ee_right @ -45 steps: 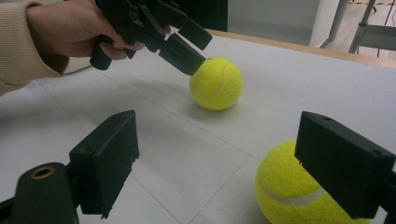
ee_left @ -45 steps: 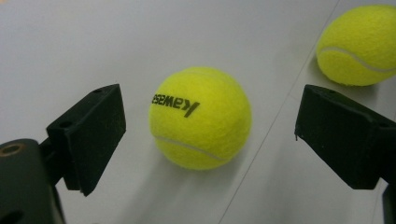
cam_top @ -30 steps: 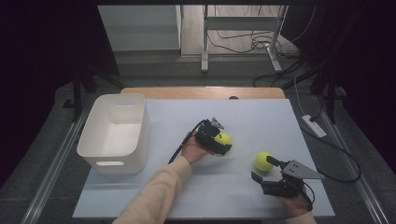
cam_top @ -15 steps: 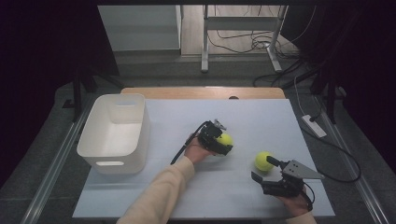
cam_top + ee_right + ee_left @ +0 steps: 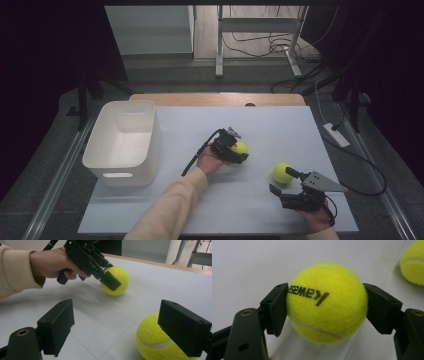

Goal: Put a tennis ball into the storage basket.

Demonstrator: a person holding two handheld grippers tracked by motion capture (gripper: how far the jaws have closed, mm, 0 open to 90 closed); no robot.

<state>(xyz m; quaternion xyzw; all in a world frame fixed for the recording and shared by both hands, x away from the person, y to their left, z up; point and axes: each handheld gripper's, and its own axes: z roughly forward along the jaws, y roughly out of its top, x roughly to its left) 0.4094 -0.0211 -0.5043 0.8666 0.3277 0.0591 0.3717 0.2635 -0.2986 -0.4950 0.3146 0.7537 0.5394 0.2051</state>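
Near the middle of the white table (image 5: 280,125), a little toward the person's edge, the left gripper (image 5: 235,150) has its jaws pressed against the two sides of a yellow tennis ball (image 5: 240,148). Its jaws have just been closing, and the ball sits between them. In the left gripper view both black pads (image 5: 275,308) touch the felt of this ball (image 5: 327,303), one on each flank, with black lettering across its face and a white seam curving low on it. The ball rests on the table top. The person's left hand (image 5: 210,161) grips the tool from behind, a cream sleeve (image 5: 167,210) running back to the near edge.

Toward the near right corner of the table lies a second tennis ball (image 5: 282,172), well apart from the first. The right gripper (image 5: 283,181) sits just behind it with its jaws spread wide. In the right gripper view this second ball (image 5: 156,345) lies just by the right-hand pad (image 5: 185,327), partly hidden behind it, while the other pad stands clear of it; whether the near pad touches the felt I cannot tell. Nothing is clamped by this gripper.

Along the left edge of the table stands a white plastic bin (image 5: 107,150) with handle slots.
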